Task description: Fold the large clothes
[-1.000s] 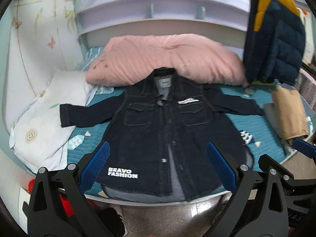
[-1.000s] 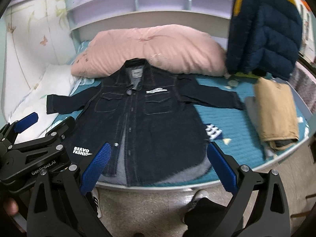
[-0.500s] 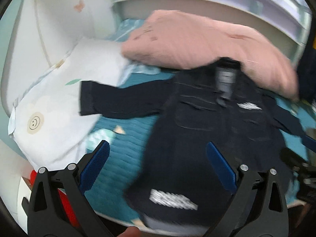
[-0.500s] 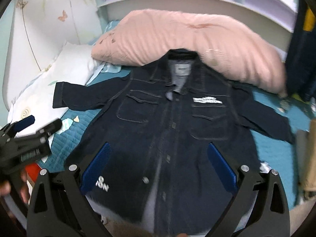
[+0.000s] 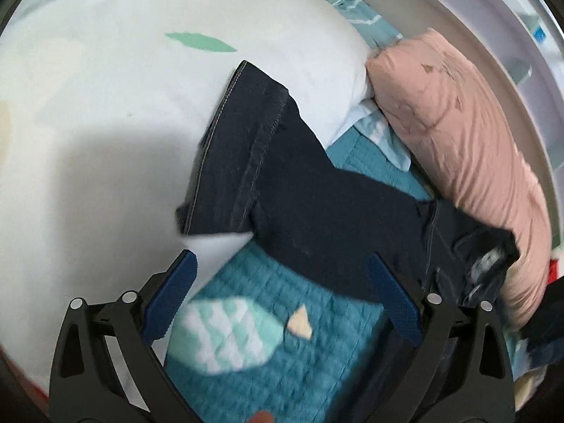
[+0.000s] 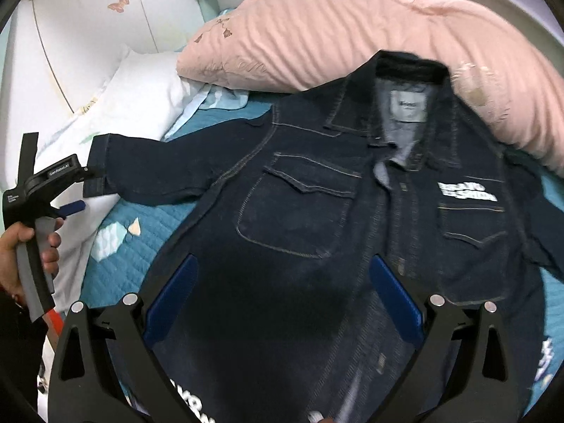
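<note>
A dark denim jacket [image 6: 299, 246] lies spread face up on the bed, collar toward the pink pillow. Its left sleeve [image 5: 282, 176] stretches out, the cuff [image 5: 225, 155] resting on the white pillow. My left gripper [image 5: 282, 299] is open and empty, close above the bed just short of that sleeve; it also shows in the right wrist view [image 6: 75, 190], next to the cuff. My right gripper [image 6: 282, 296] is open and empty, low over the jacket's front, below the chest pocket [image 6: 299, 208].
A long pink pillow [image 6: 352, 28] lies along the headboard behind the collar. A white pillow [image 5: 123, 88] fills the bed's left side. A teal quilted bedspread [image 5: 268, 363] lies under the jacket. The wall with butterfly print [image 6: 116, 3] stands at far left.
Both grippers have moved forward and down toward the bed. The left one swung left to the sleeve cuff; the right one closed in over the jacket's front. Both stayed open.
</note>
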`<act>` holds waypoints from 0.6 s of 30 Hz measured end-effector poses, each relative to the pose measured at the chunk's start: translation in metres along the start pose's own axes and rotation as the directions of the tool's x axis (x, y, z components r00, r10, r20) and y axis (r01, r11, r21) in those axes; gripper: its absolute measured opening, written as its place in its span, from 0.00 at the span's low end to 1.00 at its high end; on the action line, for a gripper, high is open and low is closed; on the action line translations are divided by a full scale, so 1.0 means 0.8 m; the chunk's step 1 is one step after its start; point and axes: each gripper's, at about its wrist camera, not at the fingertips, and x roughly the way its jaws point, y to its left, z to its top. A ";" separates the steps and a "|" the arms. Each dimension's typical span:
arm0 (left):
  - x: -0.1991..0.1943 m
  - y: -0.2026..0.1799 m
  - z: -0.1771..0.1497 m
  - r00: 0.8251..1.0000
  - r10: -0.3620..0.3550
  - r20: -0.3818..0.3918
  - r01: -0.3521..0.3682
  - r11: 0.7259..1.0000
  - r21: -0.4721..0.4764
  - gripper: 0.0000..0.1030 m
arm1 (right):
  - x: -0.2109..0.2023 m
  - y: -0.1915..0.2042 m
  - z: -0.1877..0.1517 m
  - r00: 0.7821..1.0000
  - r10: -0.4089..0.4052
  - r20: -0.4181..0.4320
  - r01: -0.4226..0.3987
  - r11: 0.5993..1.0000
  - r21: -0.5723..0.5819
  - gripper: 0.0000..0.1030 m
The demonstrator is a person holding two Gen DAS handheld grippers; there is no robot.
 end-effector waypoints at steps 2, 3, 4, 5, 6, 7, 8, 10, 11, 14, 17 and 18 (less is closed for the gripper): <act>0.010 0.005 0.008 0.999 -0.023 -0.023 0.022 0.999 -0.028 0.72 | 0.013 0.003 0.006 1.000 0.019 0.002 -0.019 1.000 0.007 0.91; 0.015 0.005 0.012 1.000 -0.019 -0.023 0.018 0.999 -0.034 0.72 | 0.022 0.003 0.010 0.999 0.033 0.006 -0.033 0.999 0.013 0.89; 0.018 0.008 0.015 1.000 -0.005 -0.021 0.004 0.999 -0.039 0.72 | 0.027 0.005 0.013 0.999 0.047 0.008 -0.047 0.999 0.019 0.86; 0.026 0.012 0.020 1.000 0.007 -0.028 -0.008 0.999 -0.042 0.72 | 0.034 0.006 0.017 0.998 0.063 0.006 -0.064 0.998 0.027 0.81; 0.029 0.014 0.021 0.999 0.009 -0.033 -0.011 0.999 -0.048 0.72 | 0.045 0.007 0.023 0.997 0.083 -0.002 -0.083 0.996 0.040 0.76; 0.033 0.019 0.024 0.999 0.007 -0.034 -0.009 0.998 -0.059 0.72 | 0.051 0.007 0.028 0.995 0.098 -0.003 -0.098 0.994 0.048 0.71; 0.035 0.023 0.027 0.999 0.001 -0.033 -0.003 0.998 -0.068 0.72 | 0.059 0.009 0.033 0.994 0.112 -0.005 -0.111 0.992 0.055 0.61; 0.041 0.023 0.029 0.999 0.002 -0.038 -0.005 0.998 -0.070 0.70 | 0.078 0.013 0.045 0.989 0.145 -0.014 -0.144 0.987 0.068 0.45; 0.042 0.025 0.030 0.999 0.001 -0.039 -0.003 0.998 -0.065 0.65 | 0.089 0.015 0.052 0.987 0.161 -0.017 -0.159 0.984 0.074 0.33; 0.044 0.029 0.033 0.999 0.028 -0.033 -0.030 0.997 -0.070 0.29 | 0.118 0.022 0.068 0.979 0.202 -0.020 -0.199 0.974 0.109 0.10; 0.038 0.029 0.034 1.000 -0.002 -0.016 0.001 0.997 -0.071 0.22 | 0.144 0.035 0.080 0.963 0.268 -0.031 -0.262 0.956 0.131 0.01; 0.034 0.027 0.034 1.000 -0.001 -0.007 0.001 0.998 -0.060 0.22 | 0.151 0.042 0.083 0.957 0.289 -0.027 -0.283 0.950 0.131 0.01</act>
